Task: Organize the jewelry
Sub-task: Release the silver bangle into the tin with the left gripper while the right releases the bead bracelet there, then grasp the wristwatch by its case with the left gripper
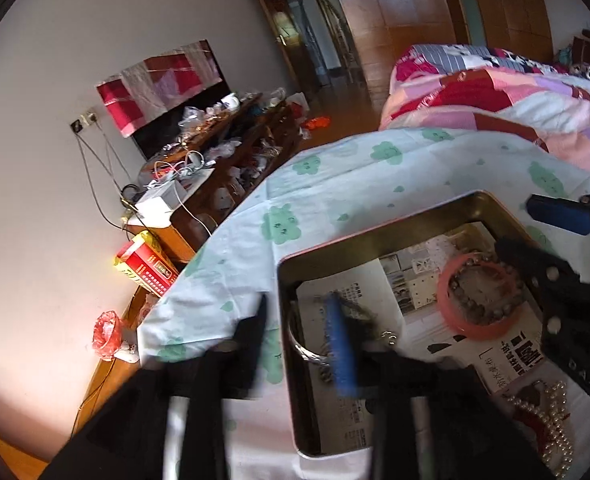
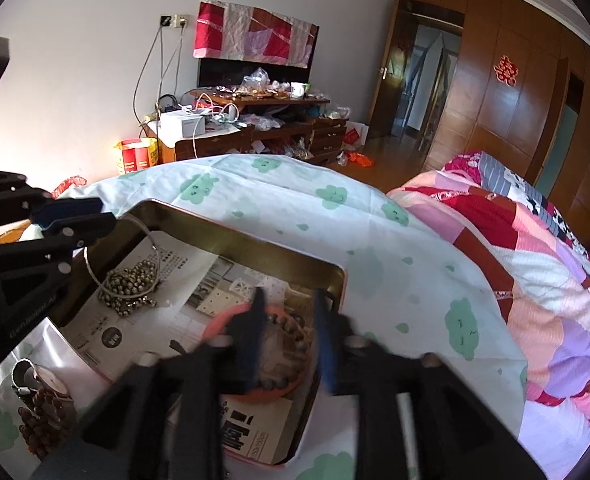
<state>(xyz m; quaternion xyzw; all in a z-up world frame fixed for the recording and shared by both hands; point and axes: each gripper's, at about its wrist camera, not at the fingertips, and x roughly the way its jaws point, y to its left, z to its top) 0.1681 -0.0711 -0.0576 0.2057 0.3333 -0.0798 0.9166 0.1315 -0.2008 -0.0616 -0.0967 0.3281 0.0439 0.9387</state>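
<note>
Below, pink bangle (image 2: pixel 255 392) between parted right gripper (image 2: pixel 291 340), left gripper (image 1: pixel 303 344) spread (both blurred)

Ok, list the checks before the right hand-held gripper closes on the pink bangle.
1. Right hand-held gripper open: ok.
2. Positioned over the pink bangle: ok.
3. Bangle free of other pieces: not ok, a beaded bracelet lies inside it.
4. Fingers touching the bangle: cannot tell, blurred.
5. Left hand-held gripper out of the way: ok, open at the tin's opposite wall, by the silver bangle.
</note>
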